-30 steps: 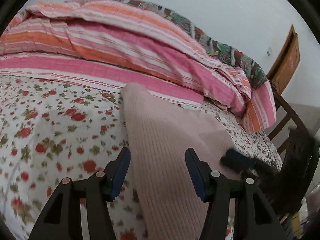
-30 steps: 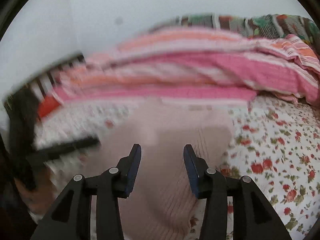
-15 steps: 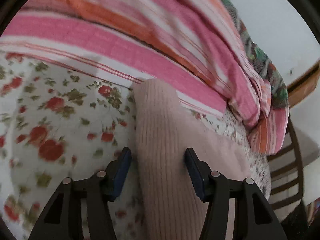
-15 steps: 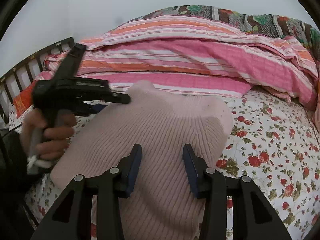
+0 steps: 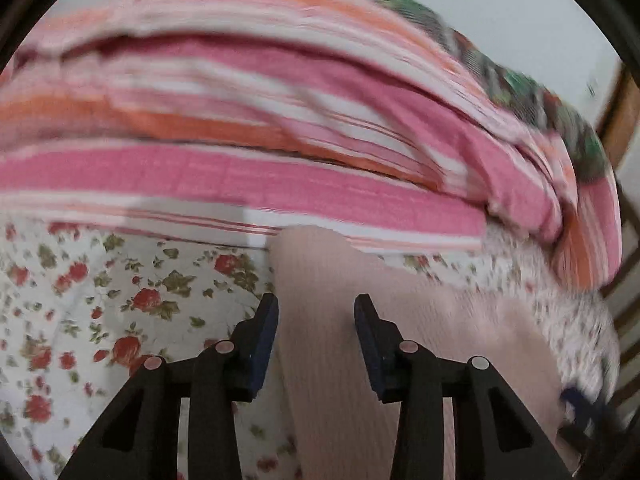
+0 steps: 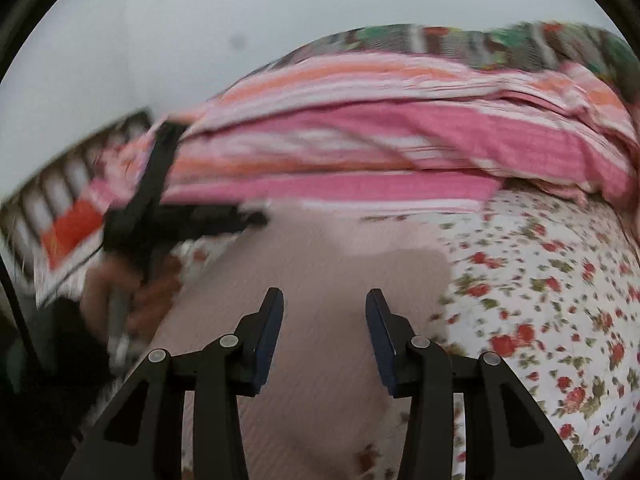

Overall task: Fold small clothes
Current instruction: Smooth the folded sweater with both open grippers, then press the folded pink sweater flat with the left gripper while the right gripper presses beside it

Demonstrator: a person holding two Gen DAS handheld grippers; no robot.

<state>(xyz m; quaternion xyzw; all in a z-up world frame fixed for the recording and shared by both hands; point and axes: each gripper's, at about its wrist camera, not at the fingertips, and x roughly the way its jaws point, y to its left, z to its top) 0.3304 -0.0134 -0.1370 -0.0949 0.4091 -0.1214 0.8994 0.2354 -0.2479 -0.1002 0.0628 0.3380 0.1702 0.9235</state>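
A pale pink ribbed knit garment lies spread on the floral bedsheet, its far end reaching up to the edge of the pink and orange striped quilt heaped along the back of the bed. The left gripper hangs low over the garment's left edge, and its jaws are closing, the knit running up between the two blue pads; the left pad sits right at the fabric's edge, though I can't see either pad actually pressing on it. From the other side, the right gripper hovers over the middle of the same pink garment with its jaws partly spread and a clear gap between them, nothing pinched. In that right-hand view the left gripper shows as a dark blur at the garment's far left corner, with the person's hand wrapped round its handle. Behind it stands a slatted bed frame against a plain grey-white wall. A patterned green and brown blanket tops the quilt pile.
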